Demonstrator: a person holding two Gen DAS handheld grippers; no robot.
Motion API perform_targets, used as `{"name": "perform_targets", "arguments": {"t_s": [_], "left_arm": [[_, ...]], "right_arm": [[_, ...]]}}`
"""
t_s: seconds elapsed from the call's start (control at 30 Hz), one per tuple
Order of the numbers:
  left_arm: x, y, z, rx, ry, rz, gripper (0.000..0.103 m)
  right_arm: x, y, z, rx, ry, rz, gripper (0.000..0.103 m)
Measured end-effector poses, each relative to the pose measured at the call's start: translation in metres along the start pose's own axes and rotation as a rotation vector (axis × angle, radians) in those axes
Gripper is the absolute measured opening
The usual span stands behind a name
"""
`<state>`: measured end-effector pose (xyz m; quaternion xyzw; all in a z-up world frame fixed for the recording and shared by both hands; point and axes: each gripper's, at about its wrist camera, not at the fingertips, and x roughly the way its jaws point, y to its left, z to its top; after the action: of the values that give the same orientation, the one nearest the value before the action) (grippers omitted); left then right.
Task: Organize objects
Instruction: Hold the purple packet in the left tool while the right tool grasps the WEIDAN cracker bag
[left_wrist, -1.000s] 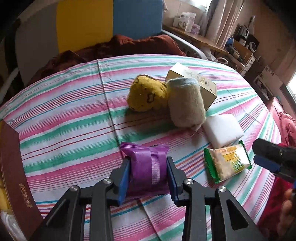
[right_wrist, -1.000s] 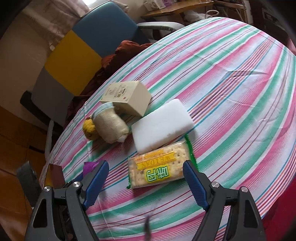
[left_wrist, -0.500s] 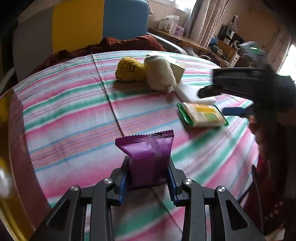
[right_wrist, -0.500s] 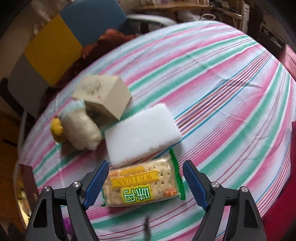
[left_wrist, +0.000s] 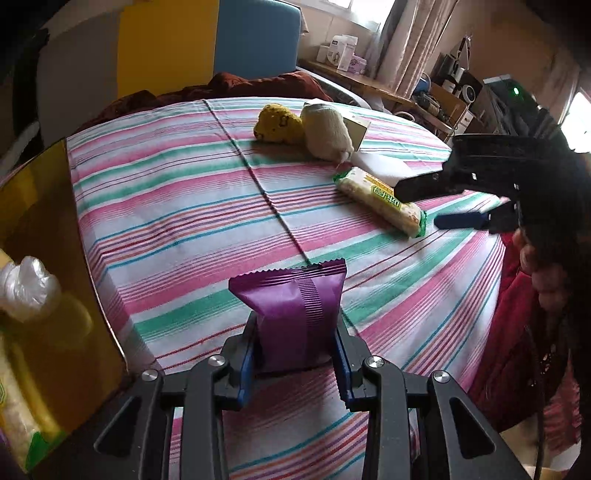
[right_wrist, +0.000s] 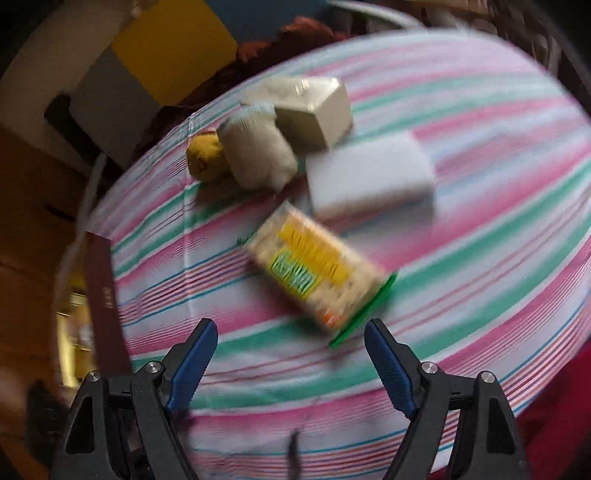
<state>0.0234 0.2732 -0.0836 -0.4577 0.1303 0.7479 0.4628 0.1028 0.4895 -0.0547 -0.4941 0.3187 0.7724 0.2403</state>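
Left wrist view shows our left gripper (left_wrist: 294, 352) clamped on a purple snack packet (left_wrist: 291, 314), which stands upright between the blue pads above the striped tablecloth (left_wrist: 177, 221). To the left sits an open box with a dark red wall (left_wrist: 55, 258) and a yellow lining; inside we see a crumpled clear plastic bag (left_wrist: 26, 288) and the end of another cracker pack. Farther across the cloth lies a green-edged cracker packet (left_wrist: 380, 201), with a white sponge block (left_wrist: 380, 166) just behind it, then a yellow plush toy (left_wrist: 277, 123) touching a cream plush toy (left_wrist: 327, 131) and a beige carton (left_wrist: 356, 127).

Right wrist view is blurred. Our right gripper (right_wrist: 290, 354) hangs with its jaws spread wide and nothing between them, just short of the cracker packet (right_wrist: 314, 273), which lies at a slant. The sponge block (right_wrist: 369, 177) lies beyond it.
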Motion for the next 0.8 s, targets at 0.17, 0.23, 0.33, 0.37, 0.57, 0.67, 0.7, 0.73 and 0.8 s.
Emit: {"name": "perform_targets", "arguments": {"t_s": [0.17, 0.23, 0.33, 0.37, 0.57, 0.67, 0.7, 0.73, 0.8], "left_arm": [[0.002, -0.002, 0.002, 0.002, -0.004, 0.003, 0.036], [0.004, -0.002, 0.004, 0.006, -0.004, -0.002, 0.037], [0.009, -0.004, 0.011, 0.008, -0.007, -0.011, 0.042], [0.01, -0.004, 0.014, 0.011, -0.011, -0.008, 0.043], [0.023, -0.007, 0.021, 0.041, -0.045, 0.02, 0.039], [0.023, -0.006, 0.019, 0.039, -0.062, 0.024, 0.038], [0.023, -0.007, 0.019, 0.043, -0.064, 0.027, 0.038], [0.024, -0.007, 0.019, 0.046, -0.065, 0.03, 0.038], [0.024, -0.008, 0.019, 0.049, -0.065, 0.036, 0.038]], "right_arm": [[0.019, 0.019, 0.021, -0.185, 0.018, -0.178, 0.083], [0.035, 0.019, 0.026, -0.204, 0.045, -0.216, 0.083], [0.055, 0.013, 0.028, -0.198, 0.087, -0.225, 0.071], [0.055, 0.01, 0.026, -0.199, 0.067, -0.206, 0.07], [0.053, 0.013, 0.024, -0.252, 0.043, -0.207, 0.054], [0.054, 0.013, 0.025, -0.261, 0.047, -0.208, 0.054], [0.053, 0.01, 0.024, -0.257, 0.049, -0.203, 0.054], [0.054, 0.009, 0.026, -0.249, 0.051, -0.196, 0.054], [0.054, 0.004, 0.027, -0.234, 0.055, -0.181, 0.055]]}}
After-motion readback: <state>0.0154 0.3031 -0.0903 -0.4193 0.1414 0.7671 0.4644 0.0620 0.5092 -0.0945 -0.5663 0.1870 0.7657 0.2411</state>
